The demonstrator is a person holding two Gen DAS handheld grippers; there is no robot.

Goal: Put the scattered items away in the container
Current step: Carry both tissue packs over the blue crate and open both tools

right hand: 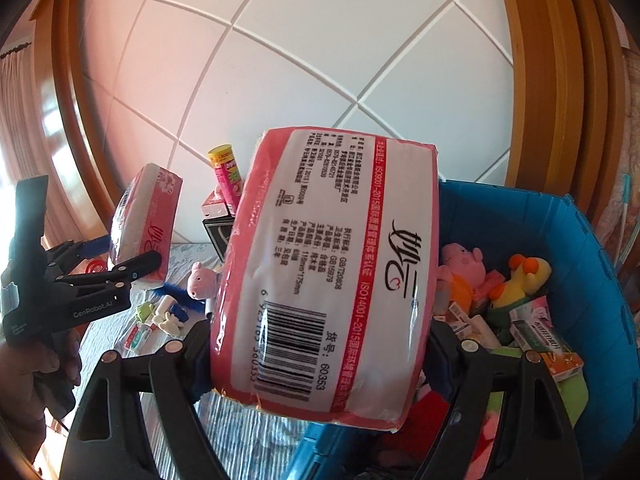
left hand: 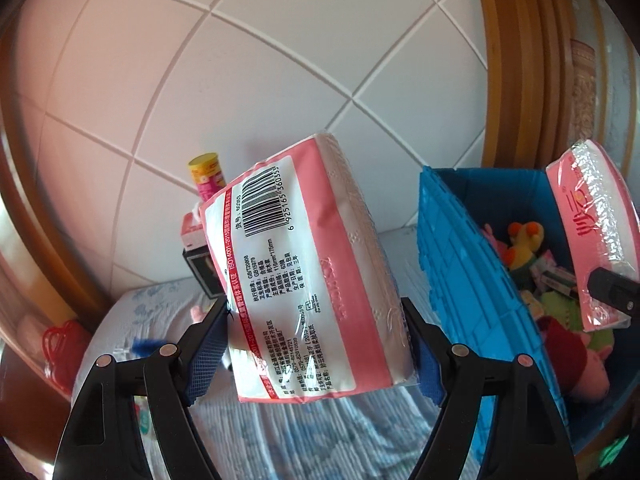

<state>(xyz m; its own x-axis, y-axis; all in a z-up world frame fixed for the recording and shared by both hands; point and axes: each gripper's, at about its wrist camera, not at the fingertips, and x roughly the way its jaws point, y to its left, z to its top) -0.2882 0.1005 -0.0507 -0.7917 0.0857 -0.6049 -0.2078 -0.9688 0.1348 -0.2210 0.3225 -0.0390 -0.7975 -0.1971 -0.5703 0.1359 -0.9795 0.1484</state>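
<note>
Left gripper (left hand: 316, 344): clamped on pink plastic-wrapped tissue pack (left hand: 304, 264). Right gripper (right hand: 320, 356): clamped on identical second pack (right hand: 328, 276) above blue plastic crate (right hand: 592, 248). Risk: slick film slipping; crowded contents rejecting packs.

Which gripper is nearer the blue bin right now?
Right. The right gripper holds its tissue pack at the blue bin rim; the left gripper holds its pack over the bed, beside the bin.
</note>
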